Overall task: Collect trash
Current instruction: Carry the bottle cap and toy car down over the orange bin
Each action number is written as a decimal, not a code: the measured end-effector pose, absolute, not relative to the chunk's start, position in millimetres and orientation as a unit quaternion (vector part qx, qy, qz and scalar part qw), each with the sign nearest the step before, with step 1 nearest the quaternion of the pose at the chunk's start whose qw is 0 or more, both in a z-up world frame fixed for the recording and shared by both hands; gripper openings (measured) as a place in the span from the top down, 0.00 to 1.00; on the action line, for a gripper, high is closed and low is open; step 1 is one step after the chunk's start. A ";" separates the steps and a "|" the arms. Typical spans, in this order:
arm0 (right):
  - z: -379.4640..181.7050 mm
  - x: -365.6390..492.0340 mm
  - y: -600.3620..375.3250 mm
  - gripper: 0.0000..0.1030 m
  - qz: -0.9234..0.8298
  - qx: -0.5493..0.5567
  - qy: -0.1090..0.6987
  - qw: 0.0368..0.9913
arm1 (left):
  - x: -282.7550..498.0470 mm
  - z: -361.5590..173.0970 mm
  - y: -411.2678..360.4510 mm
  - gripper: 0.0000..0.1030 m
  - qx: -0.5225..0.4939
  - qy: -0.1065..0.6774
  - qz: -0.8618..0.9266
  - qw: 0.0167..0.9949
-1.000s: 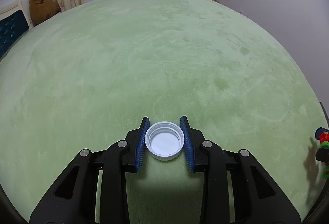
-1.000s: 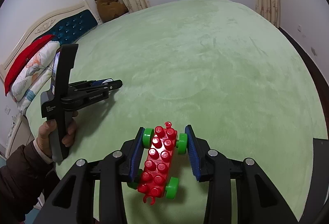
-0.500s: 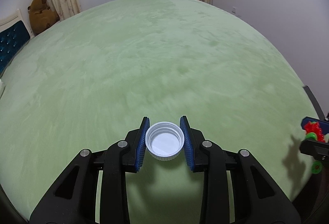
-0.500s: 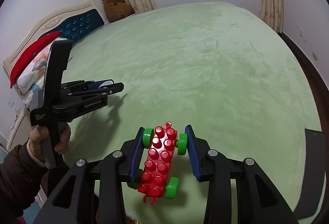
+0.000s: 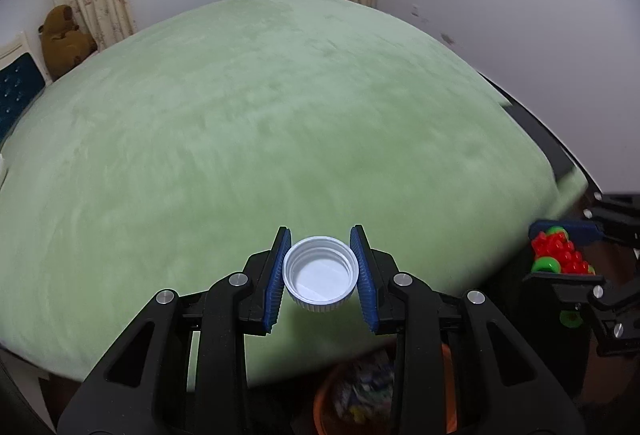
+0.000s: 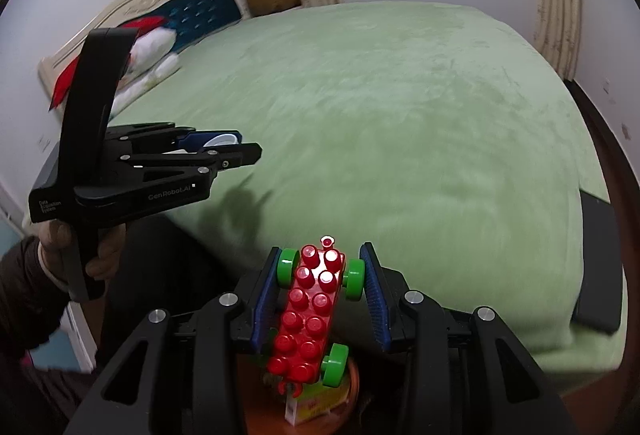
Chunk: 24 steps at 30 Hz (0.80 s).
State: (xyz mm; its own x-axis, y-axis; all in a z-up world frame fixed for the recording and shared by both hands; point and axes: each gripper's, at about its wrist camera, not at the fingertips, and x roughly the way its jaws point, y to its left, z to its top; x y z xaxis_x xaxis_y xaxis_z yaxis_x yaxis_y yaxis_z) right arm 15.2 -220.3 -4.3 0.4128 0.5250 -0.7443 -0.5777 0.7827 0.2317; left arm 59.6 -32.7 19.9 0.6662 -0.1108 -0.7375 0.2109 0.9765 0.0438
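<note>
Left wrist view: below the left gripper (image 5: 320,267) sits an orange bin (image 5: 384,395) with wrappers in it; between its blue pads (image 5: 276,275), narrowly parted, a white bottle cap (image 5: 320,271) is pinched, open side up. Beyond it spreads the green bed (image 5: 280,115). Right wrist view: the right gripper (image 6: 322,287) clamps a red toy block car (image 6: 310,311) by its green wheels — the bin (image 6: 352,387) lies just beneath. Off to its left, a hand (image 6: 80,251) holds the other gripper over the bed's edge.

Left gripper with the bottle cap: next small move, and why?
Probably ease the left gripper down over the orange bin before opening. Its pads clamp the white bottle cap, and the trash-filled bin shows directly below at the bed's edge.
</note>
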 end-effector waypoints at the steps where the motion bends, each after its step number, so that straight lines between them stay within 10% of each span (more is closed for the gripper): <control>1: -5.8 6.6 -221.5 0.62 0.332 -0.034 0.432 0.838 | 51.4 16.7 -35.4 0.70 0.066 0.400 -0.091 0.909; 24: -107.8 -43.0 -205.2 0.62 0.351 -0.029 0.541 0.764 | -11.9 -117.7 -55.4 0.70 0.072 0.540 -0.129 0.829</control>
State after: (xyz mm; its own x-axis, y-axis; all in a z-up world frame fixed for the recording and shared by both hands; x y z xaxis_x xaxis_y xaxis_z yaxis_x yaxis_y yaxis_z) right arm -43.0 -205.2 -107.8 0.1682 0.5047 -0.8468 -0.5680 0.7517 0.3352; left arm -11.9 -55.4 -117.7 0.3835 -0.1356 -0.9135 0.2904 0.9567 -0.0201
